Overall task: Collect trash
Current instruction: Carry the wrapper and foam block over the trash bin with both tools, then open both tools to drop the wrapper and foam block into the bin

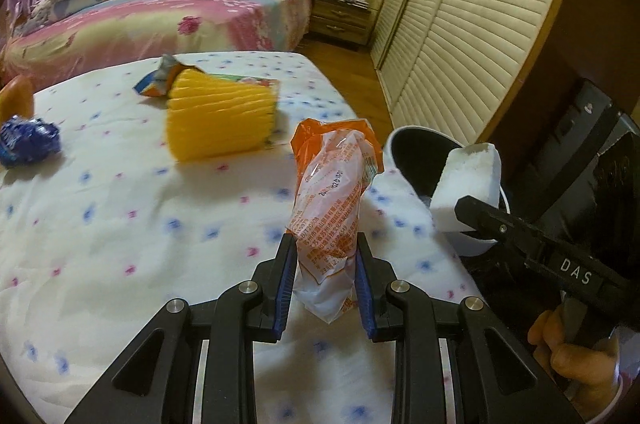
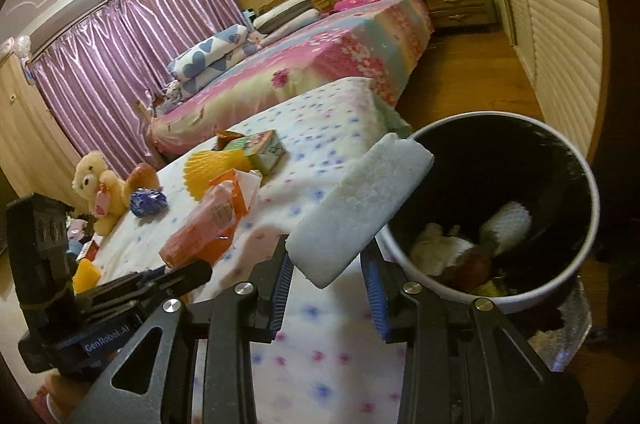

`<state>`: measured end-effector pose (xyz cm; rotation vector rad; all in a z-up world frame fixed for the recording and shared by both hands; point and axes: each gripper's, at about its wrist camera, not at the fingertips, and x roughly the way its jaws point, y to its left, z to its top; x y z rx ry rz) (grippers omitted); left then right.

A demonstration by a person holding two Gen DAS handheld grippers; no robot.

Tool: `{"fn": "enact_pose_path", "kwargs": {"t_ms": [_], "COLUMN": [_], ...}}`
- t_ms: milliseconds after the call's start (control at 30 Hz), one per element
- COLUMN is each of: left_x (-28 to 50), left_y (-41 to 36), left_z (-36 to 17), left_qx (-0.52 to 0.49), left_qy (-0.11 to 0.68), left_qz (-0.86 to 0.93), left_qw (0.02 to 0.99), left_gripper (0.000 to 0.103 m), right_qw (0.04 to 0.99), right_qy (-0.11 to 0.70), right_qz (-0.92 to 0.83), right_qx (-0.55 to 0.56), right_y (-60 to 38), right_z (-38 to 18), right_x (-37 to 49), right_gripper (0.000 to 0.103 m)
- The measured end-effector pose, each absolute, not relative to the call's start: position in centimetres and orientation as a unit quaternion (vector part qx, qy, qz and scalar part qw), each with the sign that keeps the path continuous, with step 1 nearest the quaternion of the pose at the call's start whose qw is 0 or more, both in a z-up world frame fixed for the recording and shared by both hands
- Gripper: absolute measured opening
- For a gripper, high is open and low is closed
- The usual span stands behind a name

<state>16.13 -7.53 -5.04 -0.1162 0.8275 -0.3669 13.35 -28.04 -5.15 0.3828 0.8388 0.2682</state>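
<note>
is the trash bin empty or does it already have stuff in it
Not empty. The right wrist view looks down into the black-lined trash bin and shows trash at the bottom: white crumpled pieces, a white foam net sleeve and something brown.

Trash bin [image 1: 404, 147] mostly hidden.

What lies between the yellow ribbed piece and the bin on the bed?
In the left wrist view, the orange wrapper held by the left gripper stands between the yellow ribbed piece and the bin, over bare flowered sheet.
</note>
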Motion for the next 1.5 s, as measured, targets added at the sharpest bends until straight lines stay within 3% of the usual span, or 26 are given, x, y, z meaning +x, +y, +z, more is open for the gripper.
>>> {"fn": "enact_pose_path", "kwargs": {"t_ms": [1500], "left_x": [23.4], "left_y": [-20.2], "left_z": [-6.9], "left_qx": [0.005], "left_qy": [0.427], "left_qz": [-0.235], "left_qw": [0.873], "left_gripper": [0.027], "right_qw": [0.877], "right_qy": [0.450], "right_qz": [0.057], "right_qx": [0.161], "right_y": [-37.9], "right_z": [-7.6], "right_x": [14.7], "right_gripper": [0.035]}}
